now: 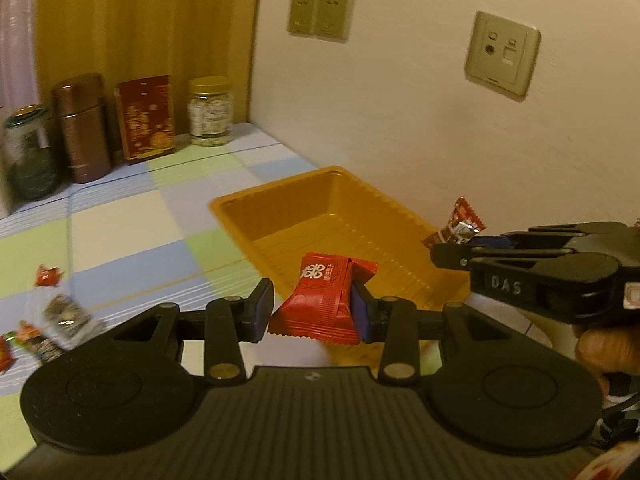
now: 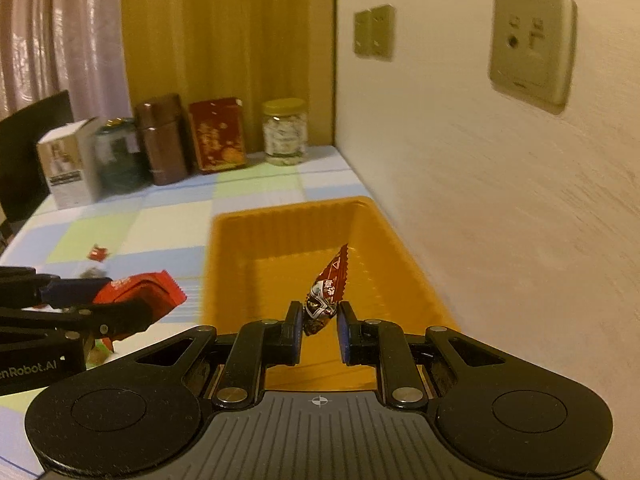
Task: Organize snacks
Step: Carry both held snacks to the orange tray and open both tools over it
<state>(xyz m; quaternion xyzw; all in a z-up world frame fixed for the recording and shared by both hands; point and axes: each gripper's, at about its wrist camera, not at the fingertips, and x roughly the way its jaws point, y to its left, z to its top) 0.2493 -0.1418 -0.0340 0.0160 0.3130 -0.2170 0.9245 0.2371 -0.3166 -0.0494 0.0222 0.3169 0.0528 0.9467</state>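
An orange plastic tray (image 1: 280, 204) stands on the checked tablecloth against the wall; it also shows in the right wrist view (image 2: 280, 216). My left gripper (image 1: 310, 312) is shut on a red snack packet (image 1: 320, 304) and holds it above the tray's near-left edge; that packet shows in the right wrist view (image 2: 140, 288). My right gripper (image 2: 319, 320) is shut on a small dark red and silver snack packet (image 2: 326, 292), held over the tray's near end. It shows in the left wrist view (image 1: 458, 224) at the right gripper's tip (image 1: 448, 254).
Several loose snack packets (image 1: 52, 312) lie on the cloth at the left. At the back stand a glass jar (image 1: 211, 112), a red tin (image 1: 146, 118), a brown canister (image 1: 82, 128), a dark green jar (image 1: 30, 152) and a white box (image 2: 66, 160). The wall runs along the right.
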